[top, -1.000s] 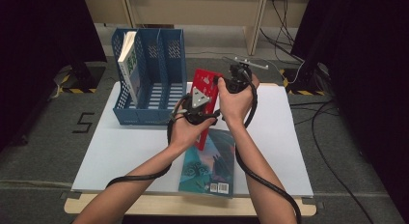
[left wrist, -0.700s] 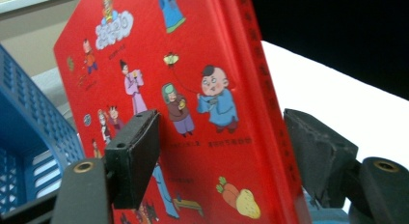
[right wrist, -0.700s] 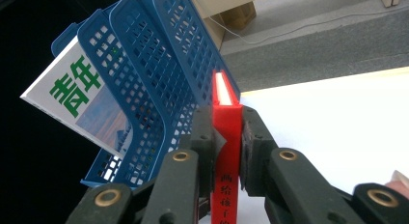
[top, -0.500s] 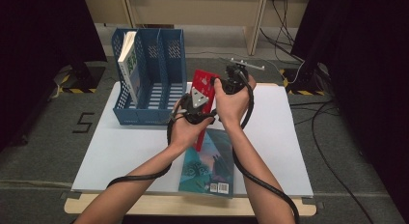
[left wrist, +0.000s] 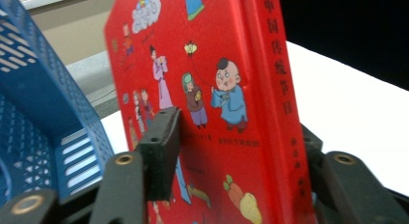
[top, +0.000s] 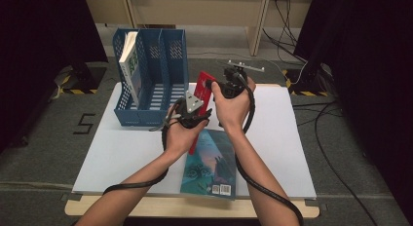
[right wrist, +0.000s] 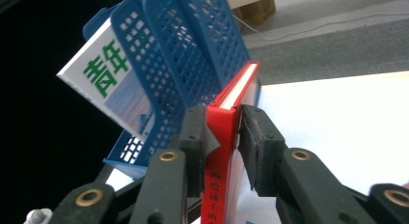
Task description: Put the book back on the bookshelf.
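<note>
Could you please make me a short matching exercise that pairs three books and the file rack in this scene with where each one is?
1. red book
2. teal book
3. white book
4. blue file rack

A. flat on the table's near edge
B. leaning in the rack's left slot
C. between the jaws of both grippers
D. standing on the table's far left

Pairs: 1-C, 2-A, 3-B, 4-D

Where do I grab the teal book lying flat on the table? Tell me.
Probably its near short edge, by the barcodes, claw level, coming from the table's front. The teal book lies flat, so only edges offer a pinch, and the held red book crowds its far end.
</note>
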Motion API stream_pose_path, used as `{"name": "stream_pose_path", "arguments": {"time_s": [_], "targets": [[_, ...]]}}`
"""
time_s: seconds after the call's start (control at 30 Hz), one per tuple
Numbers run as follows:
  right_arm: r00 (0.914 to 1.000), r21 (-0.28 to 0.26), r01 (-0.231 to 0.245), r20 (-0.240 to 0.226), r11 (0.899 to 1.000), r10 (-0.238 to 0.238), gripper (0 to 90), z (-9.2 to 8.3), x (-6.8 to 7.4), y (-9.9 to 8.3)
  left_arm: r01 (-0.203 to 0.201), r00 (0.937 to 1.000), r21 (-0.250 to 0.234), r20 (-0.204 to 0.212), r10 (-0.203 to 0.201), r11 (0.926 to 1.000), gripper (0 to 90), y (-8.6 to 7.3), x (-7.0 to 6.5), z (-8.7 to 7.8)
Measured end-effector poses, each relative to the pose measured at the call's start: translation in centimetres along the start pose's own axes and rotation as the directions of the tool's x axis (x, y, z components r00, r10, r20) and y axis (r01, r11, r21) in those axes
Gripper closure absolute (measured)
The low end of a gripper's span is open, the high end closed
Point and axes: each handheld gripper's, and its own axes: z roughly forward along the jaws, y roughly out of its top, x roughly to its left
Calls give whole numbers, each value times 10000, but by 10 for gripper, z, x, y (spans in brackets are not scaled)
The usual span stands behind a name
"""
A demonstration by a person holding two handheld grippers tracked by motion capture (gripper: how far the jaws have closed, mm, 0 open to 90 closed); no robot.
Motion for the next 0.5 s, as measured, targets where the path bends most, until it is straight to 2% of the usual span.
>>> {"name": "stream_pose_path", "arguments": {"time_s": [0.13, 0.37, 0.43, 0.5], "targets": [[9994, 27, 169, -307, 9999, -168, 669, -1, 4, -1, 64, 9999, 105, -86, -63, 9999, 578, -1, 6, -10], [9952, 44, 412, -885, 9991, -407, 599, 1, 9, -1, -225, 9990, 307, -390, 237, 9993, 724, 0, 22, -21], [9938, 39, 457, -1018, 9989, -450, 587, 1, 10, 0, -510, 9968, 446, -588, 536, 9977, 781, 0, 27, -23], [9915, -18, 526, -1187, 9986, -524, 605, 0, 12, 0, -449, 9977, 493, -479, 473, 9978, 788, 1, 32, -24]]}}
